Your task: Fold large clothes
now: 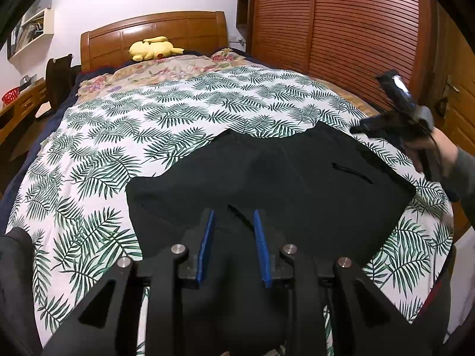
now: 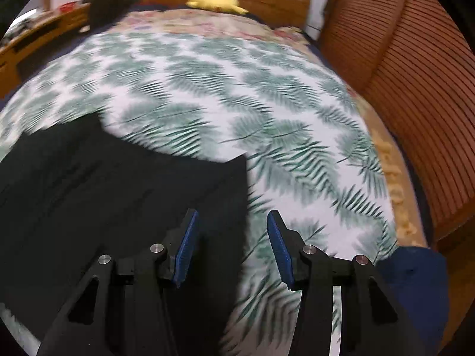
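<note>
Only the left view shows the right tool [image 1: 394, 118] beside the black garment [image 1: 267, 172].

Two grippers were in view, the left gripper [image 1: 233, 219] and the right gripper [image 2: 230, 219], each with two blue pads, four pads in all, the left pair [image 1: 207, 237] close together and the right pair [image 2: 187, 246] set wide. One black garment [image 1: 267, 178] lay ahead of the left gripper, on one leaf-print sheet [image 1: 148, 118] covering one bed [image 1: 154, 32]. Far ahead sat one yellow plush [image 1: 154, 48], and one hand [image 1: 436, 148] showed to the right of the left gripper.
</note>
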